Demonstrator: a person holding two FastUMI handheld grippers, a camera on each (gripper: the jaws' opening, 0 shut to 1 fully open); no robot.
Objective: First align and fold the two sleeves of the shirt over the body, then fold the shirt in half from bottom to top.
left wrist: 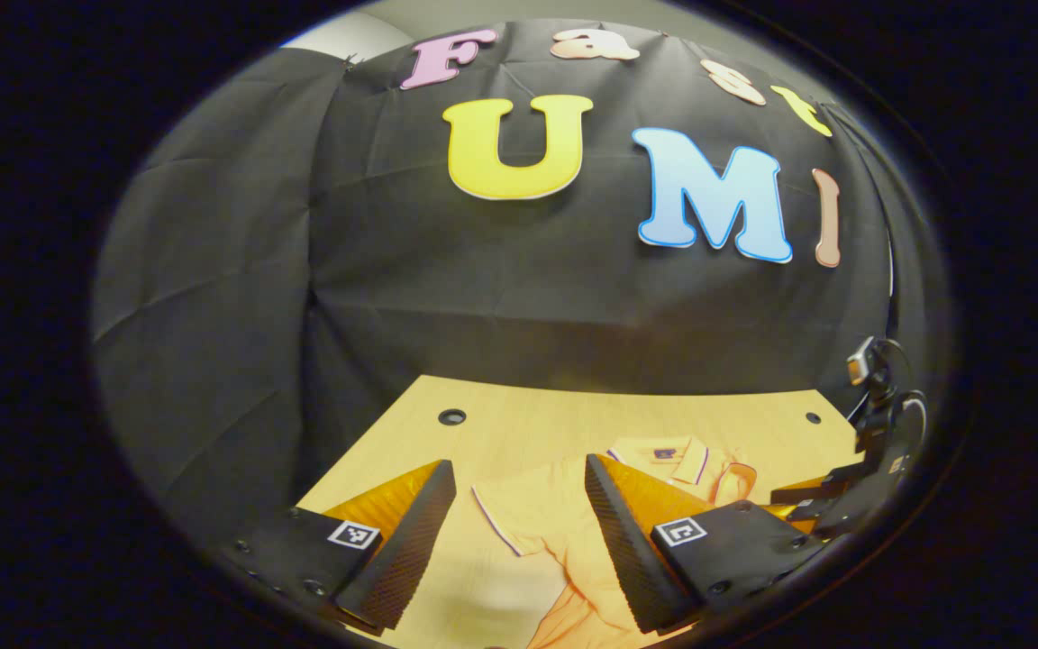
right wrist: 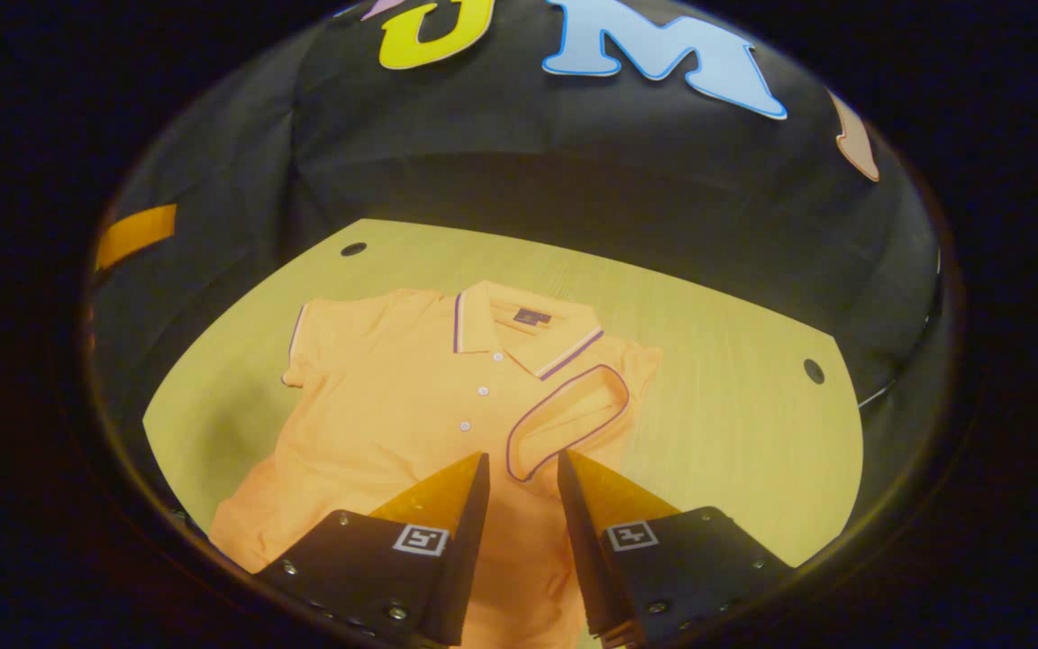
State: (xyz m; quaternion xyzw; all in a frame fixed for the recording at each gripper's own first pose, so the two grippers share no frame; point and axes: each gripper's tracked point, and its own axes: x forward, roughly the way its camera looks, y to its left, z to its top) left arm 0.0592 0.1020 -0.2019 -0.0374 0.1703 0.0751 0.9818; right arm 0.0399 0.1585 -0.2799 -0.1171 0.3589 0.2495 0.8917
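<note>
Black cloth hangs all around your booth, and in front of you is a light wooden table (right wrist: 726, 361) with small dark holes (right wrist: 353, 249) near its far corners. The orange shirt (right wrist: 393, 406) lies flat on the table, front side up, with its collar (right wrist: 519, 338) pointing to the far edge. One sleeve (right wrist: 564, 419) is already folded in over the body, just below the collar. The other sleeve (right wrist: 303, 351) sticks out flat on the table.

Your right gripper (right wrist: 523, 473) hangs above the shirt, near the folded sleeve. Its two fingers stand apart with nothing between them. They seem not to touch the cloth, but it is hard to be sure from this angle.

Your left gripper (left wrist: 519, 482) is spread wide and holds nothing. It hangs over the edge of the shirt (left wrist: 555, 514), by the flat sleeve (left wrist: 505, 523). In the left gripper view you can see your other gripper (left wrist: 807, 494) far off to the side.
</note>
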